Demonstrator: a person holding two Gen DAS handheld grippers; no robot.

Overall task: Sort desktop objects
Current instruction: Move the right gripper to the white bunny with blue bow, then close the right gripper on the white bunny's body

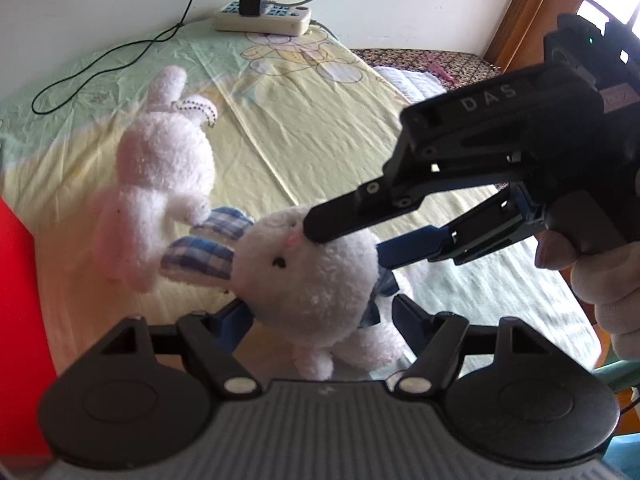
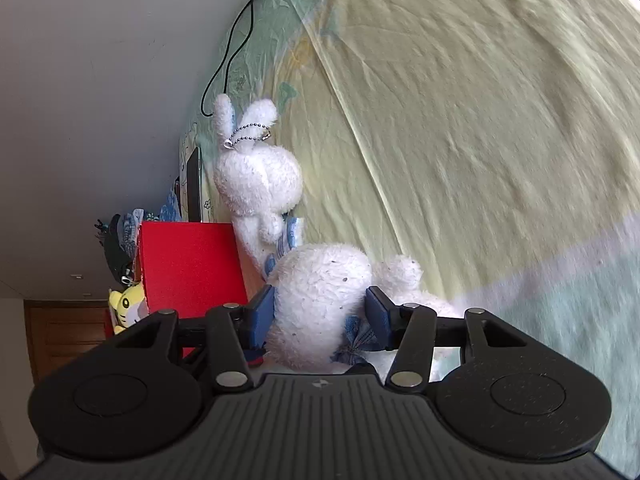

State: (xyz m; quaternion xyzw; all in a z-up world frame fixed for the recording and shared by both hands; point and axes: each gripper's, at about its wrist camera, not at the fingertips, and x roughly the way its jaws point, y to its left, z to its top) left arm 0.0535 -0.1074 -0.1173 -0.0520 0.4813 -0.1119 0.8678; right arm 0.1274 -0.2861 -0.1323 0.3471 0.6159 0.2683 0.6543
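1. Red box (image 1: 20, 320), flat-sided, matt: standing at the far left of the left wrist view, just beside the toys; probably the sorting container, though its opening is not showing.
2. White fluffy plush rabbit with a bead chain on its ears (image 1: 160, 168): lying on the sheet near the red box, its paw touching the checked ear of the next item.
3. White plush rabbit with blue checked fabric ears and a blue bow (image 1: 308, 280): lying at the centre, between both tools; this is the task's thing in hand.
4. Left gripper (image 1: 320, 316): its jaws are standing at a middling width either side of the rabbit's body; whether the blue pads are pressing the fur I cannot tell.
5. Right gripper (image 1: 344, 240): reaching in from the right, held by a gloved hand (image 1: 600, 292); its jaws are narrowed and gripping the rabbit's head.
6. Handling advice, as judgement: the plush is soft and compressing, so one tool ought to be taking the weight at the firm head before lifting, while the other is steadying the body clear of the chained rabbit.
7. Pale yellow and green cartoon-print sheet (image 1: 320, 120): covering the surface, creased.
8. White power strip with black adapter (image 1: 262, 16): sitting at the far edge against a white wall, a thin black cable trailing left.
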